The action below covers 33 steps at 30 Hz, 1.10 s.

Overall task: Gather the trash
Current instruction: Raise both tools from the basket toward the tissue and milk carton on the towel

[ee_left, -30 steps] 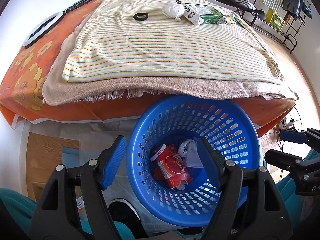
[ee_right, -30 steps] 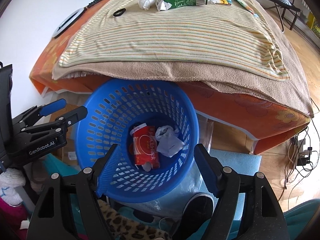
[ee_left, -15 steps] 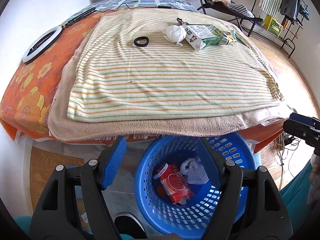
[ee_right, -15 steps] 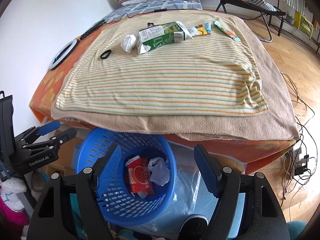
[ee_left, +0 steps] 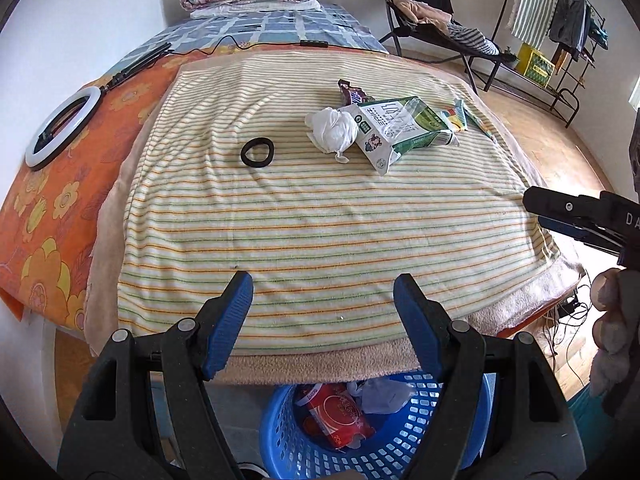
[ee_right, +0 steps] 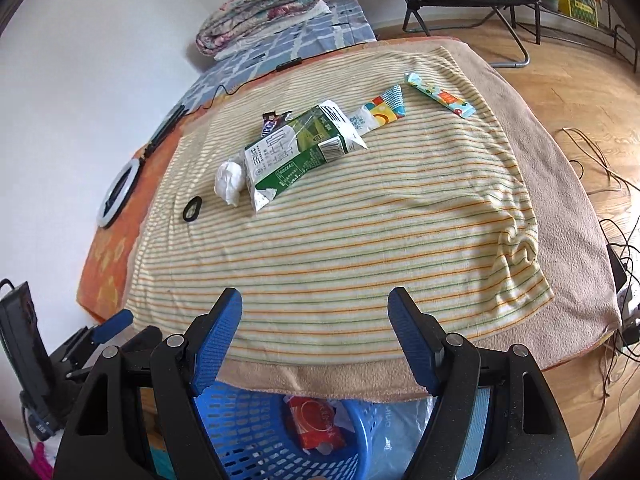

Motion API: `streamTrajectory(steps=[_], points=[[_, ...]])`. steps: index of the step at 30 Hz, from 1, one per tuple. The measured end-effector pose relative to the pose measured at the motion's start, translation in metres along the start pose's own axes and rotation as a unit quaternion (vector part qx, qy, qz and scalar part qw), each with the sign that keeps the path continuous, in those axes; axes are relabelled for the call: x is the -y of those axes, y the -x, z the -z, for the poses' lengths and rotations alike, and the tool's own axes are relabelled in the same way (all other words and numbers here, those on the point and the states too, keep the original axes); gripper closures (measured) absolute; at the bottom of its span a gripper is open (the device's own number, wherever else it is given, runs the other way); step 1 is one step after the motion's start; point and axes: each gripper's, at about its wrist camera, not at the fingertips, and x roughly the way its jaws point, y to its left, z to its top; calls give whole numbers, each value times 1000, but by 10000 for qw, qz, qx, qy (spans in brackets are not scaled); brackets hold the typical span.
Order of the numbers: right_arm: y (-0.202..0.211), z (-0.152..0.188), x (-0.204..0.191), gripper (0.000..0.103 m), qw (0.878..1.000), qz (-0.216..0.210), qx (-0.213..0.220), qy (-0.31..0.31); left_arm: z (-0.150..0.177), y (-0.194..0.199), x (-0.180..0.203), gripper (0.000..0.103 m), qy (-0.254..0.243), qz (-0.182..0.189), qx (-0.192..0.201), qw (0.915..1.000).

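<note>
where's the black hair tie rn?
The black hair tie lies flat on the striped blanket, left of the crumpled white tissue and milk carton in both wrist views, touching neither.

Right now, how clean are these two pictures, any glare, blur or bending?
Left wrist view: sharp, strong fisheye bulge in the striped yellow blanket, dark corners, the tan wooden floor washed out by daylight. Right wrist view: also sharp and bulged, with floor glare at right and soft shadow over the blue plastic basket.
</note>
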Motion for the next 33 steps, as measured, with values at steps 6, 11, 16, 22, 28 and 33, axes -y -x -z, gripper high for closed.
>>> streamTrajectory(steps=[6, 11, 16, 22, 28, 33], points=[[-27, -37, 3, 28, 9990, -242, 132, -353, -34, -16, -2, 35, -4, 86, 58, 9999], [-55, -60, 12, 28, 9976, -275, 88, -622, -58, -33, -3, 42, -45, 147, 47, 9999], [-81, -76, 22, 28, 9941, -536, 40, -937, -80, -54, -3, 45, -52, 246, 15, 9997], [-98, -89, 31, 28, 9895, -849, 204, -1148, -103, -77, 2, 50, -26, 363, 33, 9993], [-113, -96, 30, 28, 9898, -954, 190, -1046, -116, -102, 1, 53, 44, 429, -87, 9990], [-125, -99, 34, 28, 9850, -1234, 216, -1188, -120, -117, -7, 76, 126, 421, -199, 9988]])
